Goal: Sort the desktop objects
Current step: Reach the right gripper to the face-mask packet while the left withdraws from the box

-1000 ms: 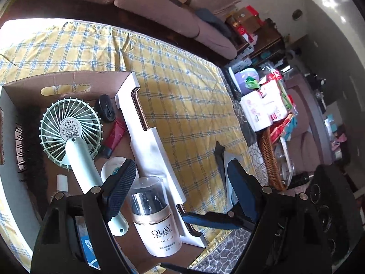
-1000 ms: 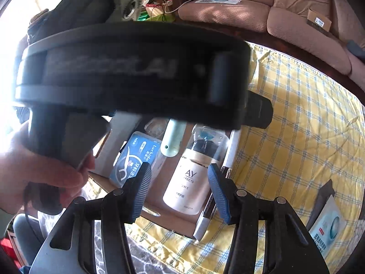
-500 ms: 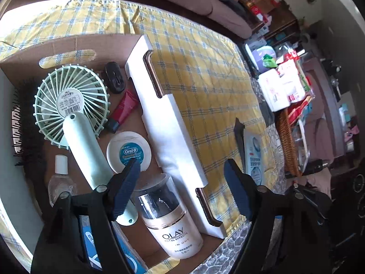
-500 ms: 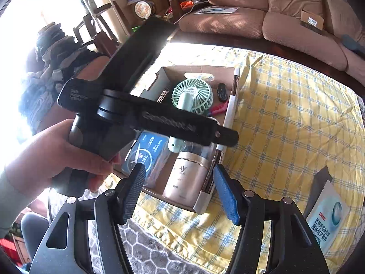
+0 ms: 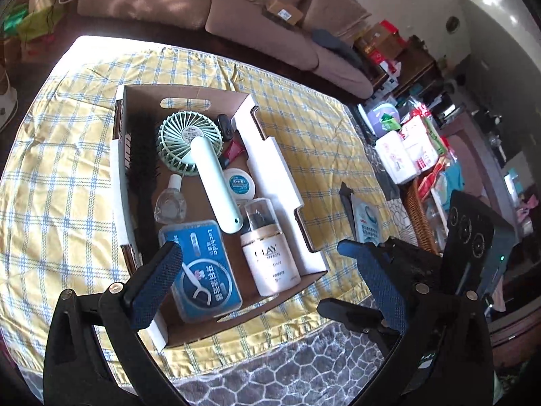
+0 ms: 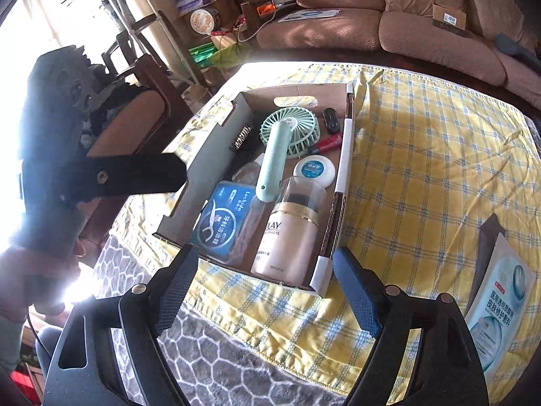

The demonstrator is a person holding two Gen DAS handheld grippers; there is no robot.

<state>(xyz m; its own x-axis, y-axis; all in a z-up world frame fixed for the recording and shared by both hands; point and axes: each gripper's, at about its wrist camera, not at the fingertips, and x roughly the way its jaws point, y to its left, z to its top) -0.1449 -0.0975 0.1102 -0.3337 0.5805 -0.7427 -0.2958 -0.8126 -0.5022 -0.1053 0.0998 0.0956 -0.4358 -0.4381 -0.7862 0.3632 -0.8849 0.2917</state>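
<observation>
Cardboard box (image 5: 189,99) sits on the yellow-checked cloth of the table (image 5: 64,176), already holding the mint handheld fan (image 5: 203,159), Olay bottle (image 5: 270,264), blue floss-pick case (image 5: 203,270), round Oral-B floss (image 5: 240,184), small clear bottle (image 5: 170,203), black hairbrush (image 5: 142,155), red tube (image 5: 233,152) and a small black item. Outside the box, well apart to its right, lie a pale face-mask sachet (image 6: 500,308) and a dark flat packet (image 6: 487,243). Left gripper (image 5: 267,280) and right gripper (image 6: 267,287): jaws have just been opening, both now spread wide, nothing between them. Judgement: sachet is light, thin, glossy film, floppy and likely slippery; it lies flat, so pinch one edge or corner. Olay bottle is rigid and smooth, probably heaviest; take its body.
</observation>
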